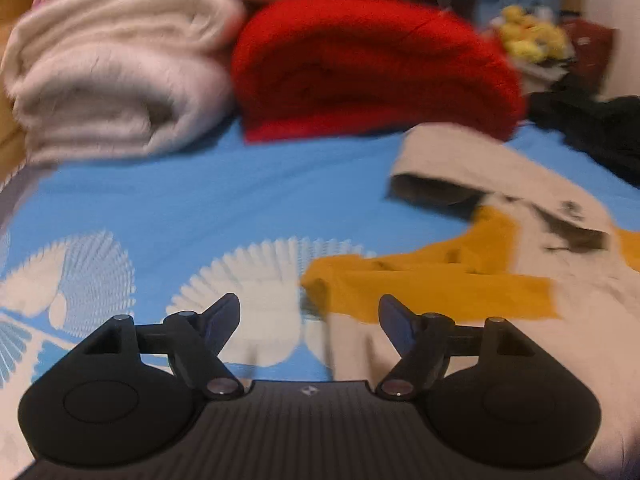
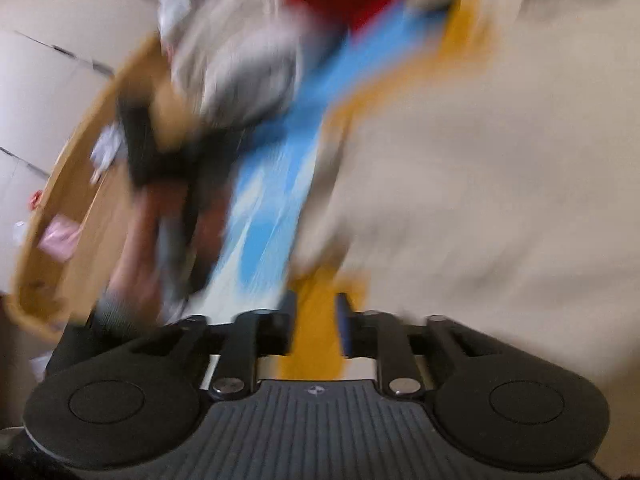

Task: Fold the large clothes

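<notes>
A large beige and mustard-yellow garment [image 1: 460,280] lies spread on the blue patterned bedsheet [image 1: 208,200], right of centre in the left wrist view. My left gripper [image 1: 309,312] is open and empty, hovering low over the sheet at the garment's left edge. In the blurred right wrist view the same garment [image 2: 480,168] fills the right side. My right gripper [image 2: 316,320] is shut on a mustard-yellow part of the garment [image 2: 314,344], which passes between its narrow jaws.
A folded white fluffy blanket [image 1: 116,76] and a folded red blanket [image 1: 368,68] lie at the far side of the bed. Dark clothes [image 1: 592,128] and a yellow plush [image 1: 528,36] sit at the far right. A wooden bed frame [image 2: 80,168] runs along the left.
</notes>
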Demonstrator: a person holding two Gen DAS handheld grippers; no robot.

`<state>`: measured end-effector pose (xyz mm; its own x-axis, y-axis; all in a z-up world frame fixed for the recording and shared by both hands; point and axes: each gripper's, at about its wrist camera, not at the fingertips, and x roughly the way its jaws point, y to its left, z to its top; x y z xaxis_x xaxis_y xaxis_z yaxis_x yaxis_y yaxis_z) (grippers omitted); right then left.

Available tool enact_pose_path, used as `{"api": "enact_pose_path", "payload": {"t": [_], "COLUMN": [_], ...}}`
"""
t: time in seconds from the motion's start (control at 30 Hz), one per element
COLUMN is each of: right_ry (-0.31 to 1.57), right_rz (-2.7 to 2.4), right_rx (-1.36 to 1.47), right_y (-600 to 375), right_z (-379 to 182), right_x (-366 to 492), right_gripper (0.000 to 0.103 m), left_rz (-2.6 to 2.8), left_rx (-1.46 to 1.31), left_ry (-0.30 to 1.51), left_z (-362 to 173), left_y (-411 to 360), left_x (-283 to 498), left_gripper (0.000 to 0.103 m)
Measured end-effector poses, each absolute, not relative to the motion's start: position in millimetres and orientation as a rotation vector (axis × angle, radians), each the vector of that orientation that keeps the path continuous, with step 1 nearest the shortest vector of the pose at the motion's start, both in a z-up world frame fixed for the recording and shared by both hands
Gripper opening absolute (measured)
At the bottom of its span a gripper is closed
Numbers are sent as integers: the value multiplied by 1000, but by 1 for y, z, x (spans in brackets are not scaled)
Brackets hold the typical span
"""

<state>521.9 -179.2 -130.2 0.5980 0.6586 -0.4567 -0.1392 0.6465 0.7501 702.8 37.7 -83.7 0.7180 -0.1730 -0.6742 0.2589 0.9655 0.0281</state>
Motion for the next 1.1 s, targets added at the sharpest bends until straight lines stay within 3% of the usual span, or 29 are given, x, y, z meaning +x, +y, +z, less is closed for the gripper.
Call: {"api": "enact_pose_path", "payload": {"t": [0.07, 0.13, 0.23, 0.3, 0.33, 0.37, 0.43, 0.5, 0.7, 0.8, 1.1], "right_ry": [619, 497, 616, 750, 739, 715, 668, 613, 456, 430, 297], "right_rz": [243, -13, -214, -244, -228, -220, -194, -218, -452, -596, -827], "right_rx": [551, 357, 190, 120, 100, 99, 192, 272, 411, 589, 1131], "right_y": [-220, -250, -291, -308, -313, -321, -347, -380, -478, -529, -632], "right_z": [-101, -90, -117, -149, -153, -147, -123, -98, -58, -62, -142], "right_x": [507, 502, 506, 508, 503, 493, 462, 426, 281, 226, 163], "right_gripper": [29, 36, 38, 33, 30, 26, 32, 61, 73, 73, 73], "left_rz": [-311, -372, -340, -279, -257, -220, -181, -112, -37, -12, 14], "left_rx": [88, 120, 318, 382, 335, 324, 267, 227, 133, 95, 27], "left_ry": [717, 720, 757, 801, 758, 761, 772, 752, 718, 740, 765], "left_z": [-80, -89, -135, -172, -174, -172, -160, -143, -95, -85, -98], "left_y": [30, 14, -10, -8, 1, 7, 23, 37, 58, 57, 47], "left_x": [679, 660, 644, 642, 638, 637, 635, 626, 552, 513, 455], "left_gripper": [82, 85, 89, 94, 102, 103, 103, 103, 103, 103, 103]}}
